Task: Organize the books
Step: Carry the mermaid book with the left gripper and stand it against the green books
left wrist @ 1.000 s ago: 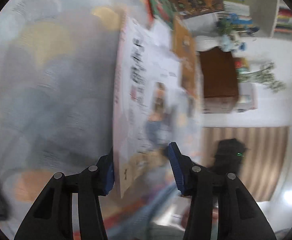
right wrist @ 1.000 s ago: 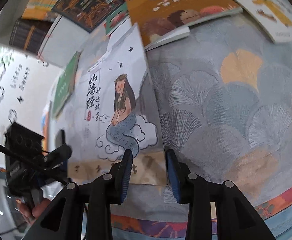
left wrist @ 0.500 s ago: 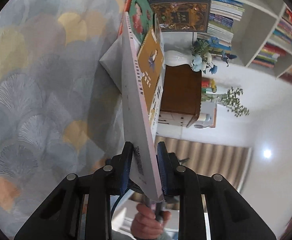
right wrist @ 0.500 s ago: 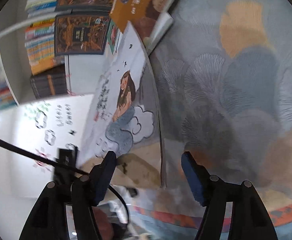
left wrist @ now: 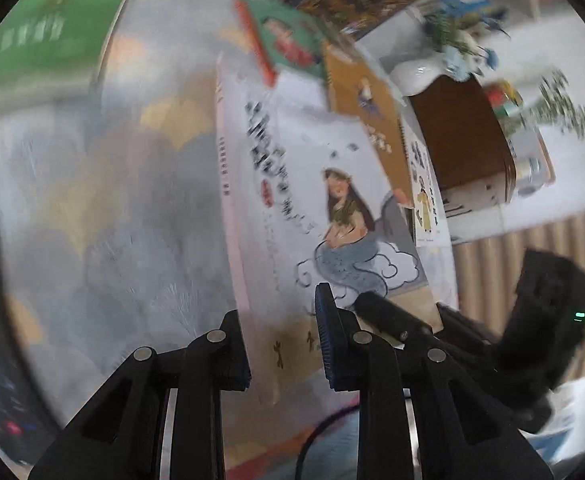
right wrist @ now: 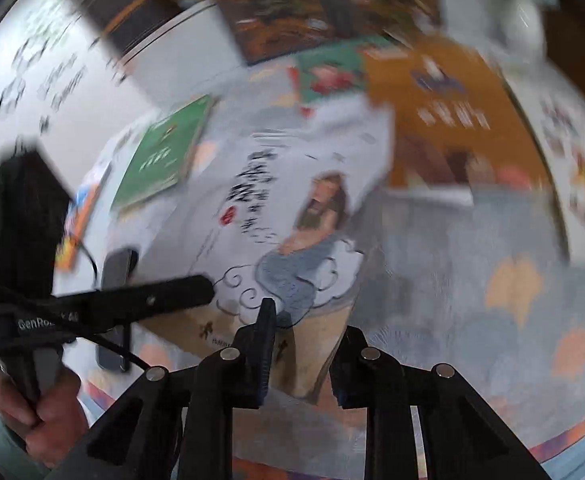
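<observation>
Your black left gripper [left wrist: 284,344] has silver screws and blue-padded fingers [left wrist: 326,340], a black cable and white lettering.

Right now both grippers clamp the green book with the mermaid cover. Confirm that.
Wrong colour: the mermaid book is white, not green; the green book lies apart on the cloth. The right wrist view shows it. The left gripper and right gripper both clamp it.

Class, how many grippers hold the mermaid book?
2. The left gripper, jaws just closed, clamps the mermaid book at its lower spine edge; the right gripper, jaws just closed too, clamps its lower opposite corner. None seems hidden.
</observation>
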Available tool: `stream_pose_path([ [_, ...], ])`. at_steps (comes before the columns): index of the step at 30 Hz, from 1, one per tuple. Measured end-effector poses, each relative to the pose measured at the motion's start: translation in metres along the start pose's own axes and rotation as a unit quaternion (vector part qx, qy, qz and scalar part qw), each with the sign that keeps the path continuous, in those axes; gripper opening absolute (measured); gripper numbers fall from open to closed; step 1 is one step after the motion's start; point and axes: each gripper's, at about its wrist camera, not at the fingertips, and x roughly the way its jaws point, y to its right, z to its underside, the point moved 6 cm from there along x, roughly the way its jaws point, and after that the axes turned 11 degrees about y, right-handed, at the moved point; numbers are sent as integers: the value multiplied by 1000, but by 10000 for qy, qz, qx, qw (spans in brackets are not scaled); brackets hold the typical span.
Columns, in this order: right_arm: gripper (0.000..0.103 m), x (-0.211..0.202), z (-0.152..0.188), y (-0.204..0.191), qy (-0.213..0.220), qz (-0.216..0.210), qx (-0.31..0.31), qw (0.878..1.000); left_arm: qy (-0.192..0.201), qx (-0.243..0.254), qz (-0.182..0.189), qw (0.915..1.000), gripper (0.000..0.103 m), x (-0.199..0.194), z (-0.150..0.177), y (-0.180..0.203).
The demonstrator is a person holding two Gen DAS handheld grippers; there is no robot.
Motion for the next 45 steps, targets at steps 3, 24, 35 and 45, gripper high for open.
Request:
stream_pose_path([
  [3, 23, -12, -12, -17, 205, -169, -229, 9994, 291, 129, 257, 9992, 21, -23, -14, 5],
  [24, 26, 129, -141, -168, 190, -1004, -1669, 9807, 1758, -523, -730, 9803, 21, -102, -143, -132],
  [35, 26, 192, -148, -168, -343, -1082, -1406, 9835, 1543, -873, -995, 9791, 22, -80, -153, -188],
  [45, 38, 214, -129, -166, -793, -1174, -1236, 9822, 1649, -1273, -1520, 9662, 22, -106, -131, -222],
])
